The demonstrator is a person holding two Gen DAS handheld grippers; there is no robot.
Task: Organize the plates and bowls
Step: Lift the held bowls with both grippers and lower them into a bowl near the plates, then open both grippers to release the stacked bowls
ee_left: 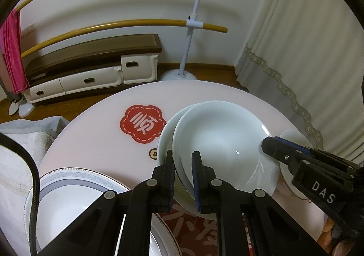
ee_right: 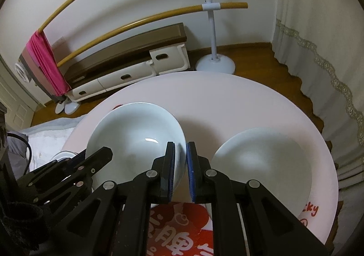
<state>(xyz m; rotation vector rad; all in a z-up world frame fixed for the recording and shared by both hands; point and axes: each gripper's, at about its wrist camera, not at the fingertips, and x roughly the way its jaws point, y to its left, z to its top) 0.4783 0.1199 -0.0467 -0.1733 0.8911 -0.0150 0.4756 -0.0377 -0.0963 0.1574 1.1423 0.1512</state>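
Left claw (ee_left: pixel 183 178) and right claw (ee_right: pixel 181 169) apparently both grip the white bowl (ee_left: pixel 218 140).

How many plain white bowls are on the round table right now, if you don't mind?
3: two plain white ceramic bowls nested, upper over lower, both rims held; a third sits alone to their right. More may be hidden.

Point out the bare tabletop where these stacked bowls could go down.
Far side of the round table: bare, bordered by the stacked bowls, the lone white plate and the far edge. Between bowls and plate there is only a narrow strip. The near-left is crowded: the patterned plate, the left gripper and the right gripper.
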